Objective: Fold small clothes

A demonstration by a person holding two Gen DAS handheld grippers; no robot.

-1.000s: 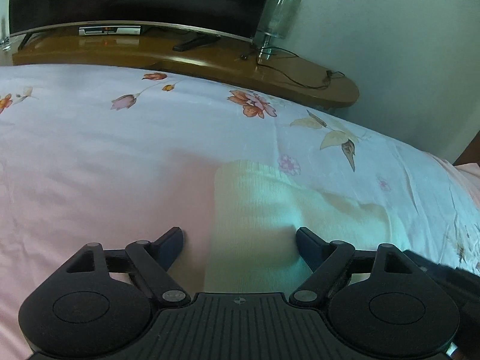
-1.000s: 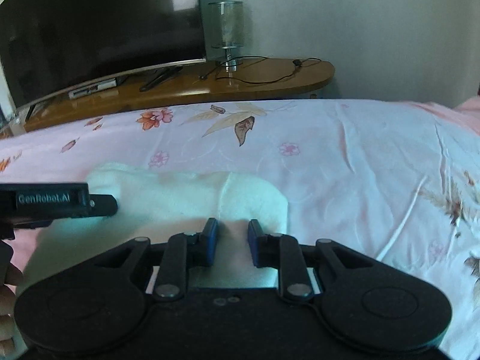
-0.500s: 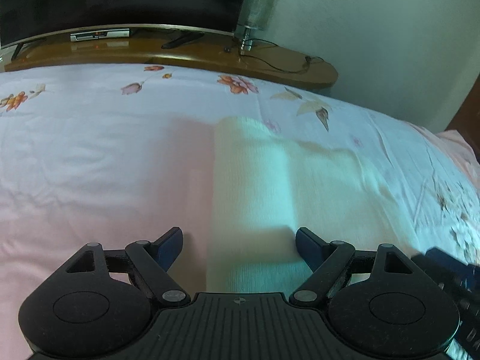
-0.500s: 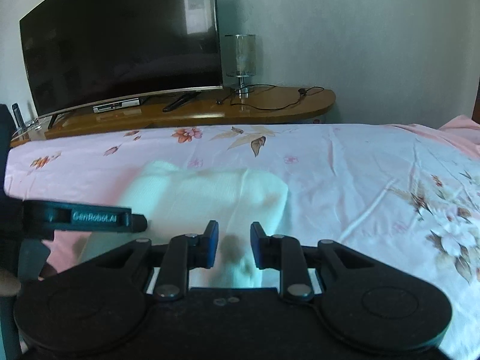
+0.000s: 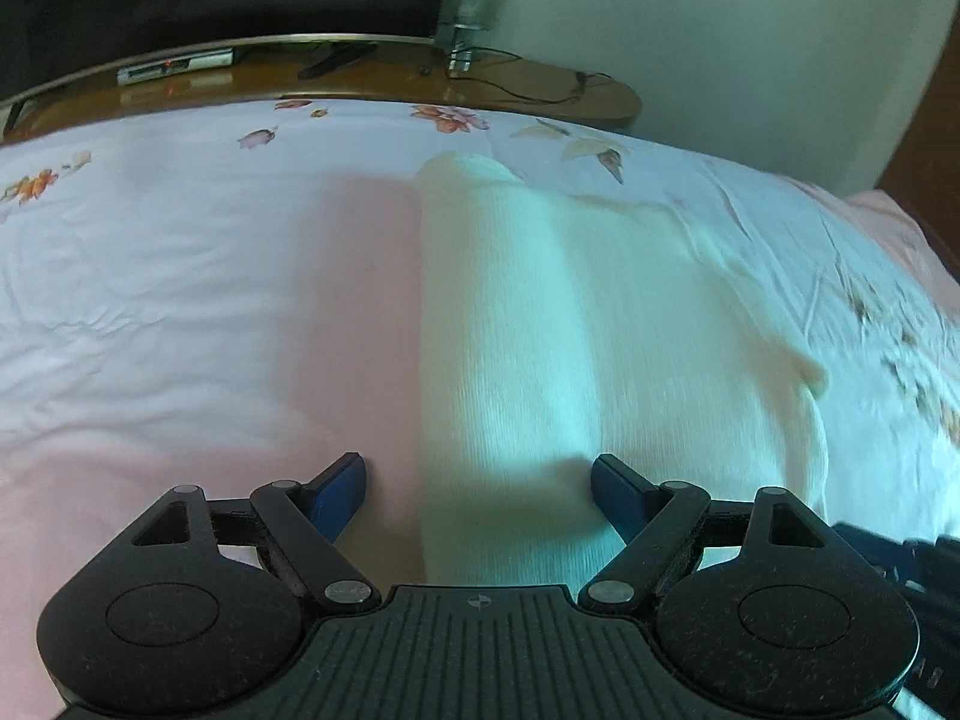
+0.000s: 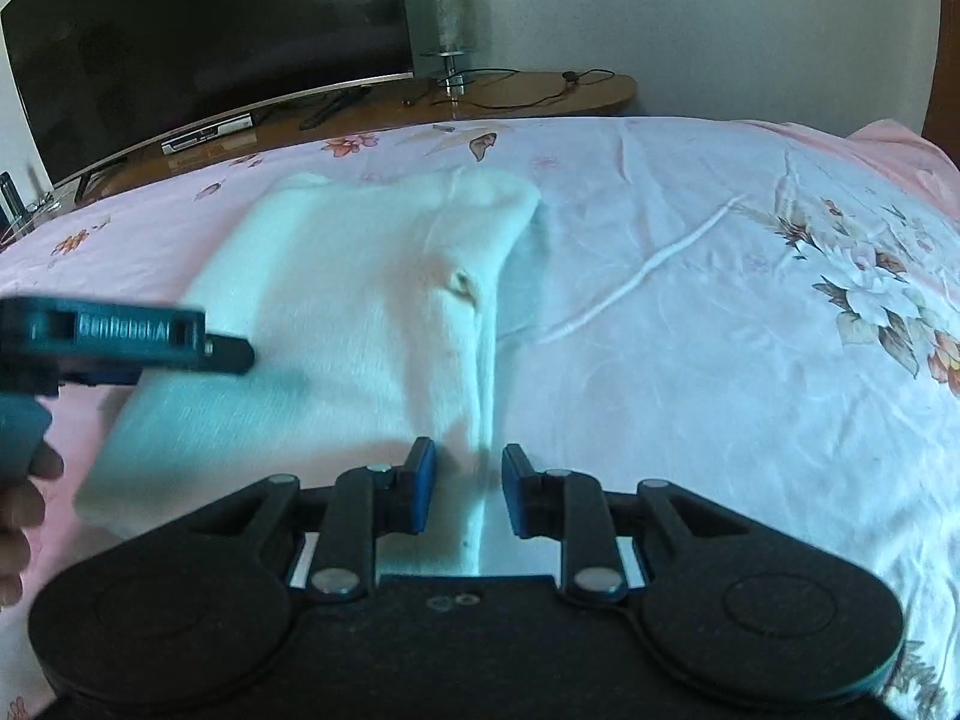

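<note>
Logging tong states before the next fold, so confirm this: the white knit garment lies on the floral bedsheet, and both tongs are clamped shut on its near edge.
Not right. The white knit garment does lie on the floral bedsheet, but neither pair is clamped. The left wrist view shows the left tongs spread wide; the right wrist view shows the right tongs gapped, gripping nothing.

a pink floral bedsheet (image 6: 690, 276) covers the bed. beyond its far edge runs a curved wooden tv stand (image 6: 540, 93); on it a dark television (image 6: 198, 42) and glass lamp (image 6: 447, 18), against a pale wall (image 6: 720, 12).
</note>
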